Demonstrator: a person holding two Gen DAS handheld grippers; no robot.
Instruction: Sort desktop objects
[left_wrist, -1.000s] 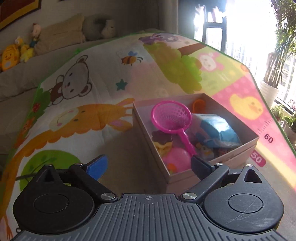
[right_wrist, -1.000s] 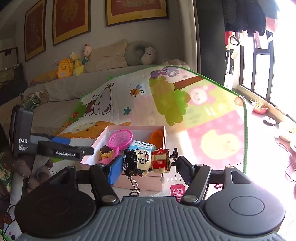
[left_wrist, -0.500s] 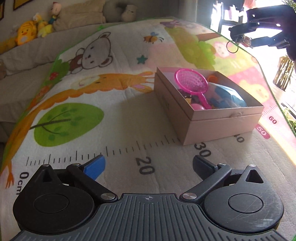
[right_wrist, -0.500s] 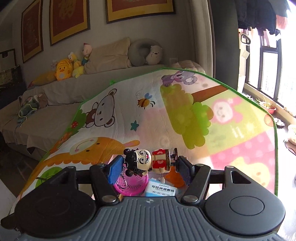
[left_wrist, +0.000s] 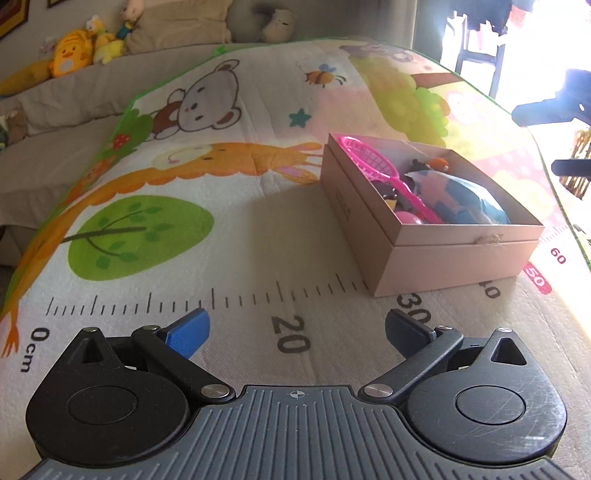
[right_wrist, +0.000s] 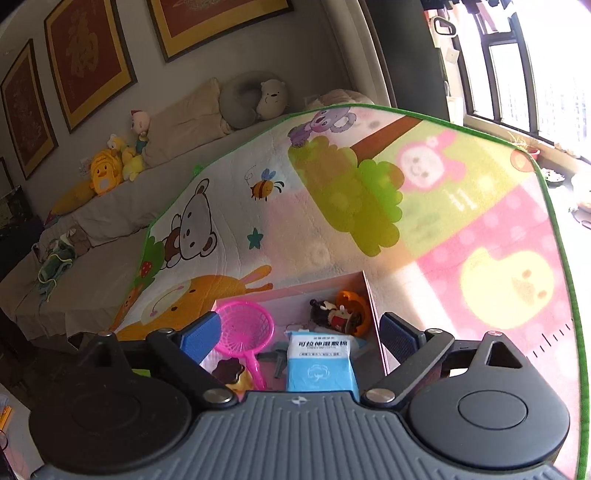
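Note:
A pink cardboard box (left_wrist: 436, 258) stands on the cartoon play mat (left_wrist: 177, 177). It holds a pink toy net (left_wrist: 373, 162), a blue wipes pack (right_wrist: 323, 365), a small figure keychain (right_wrist: 332, 314), an orange toy (right_wrist: 351, 299) and other toys. My right gripper (right_wrist: 301, 338) is open and empty, just above the box. The keychain lies in the box's far corner. My left gripper (left_wrist: 295, 330) is open and empty, low over the mat, to the left of and nearer than the box. The right gripper shows as a dark shape in the left wrist view (left_wrist: 550, 107).
A grey sofa (right_wrist: 122, 206) with cushions and plush toys runs behind the mat. Framed pictures (right_wrist: 85, 62) hang on the wall. A window (right_wrist: 528, 66) and plants are at the right. The mat's printed ruler (left_wrist: 221, 299) runs along its near edge.
My right gripper has opened and let go of the figure keychain, which now lies in the box. My left gripper has pulled back from the box, staying open.

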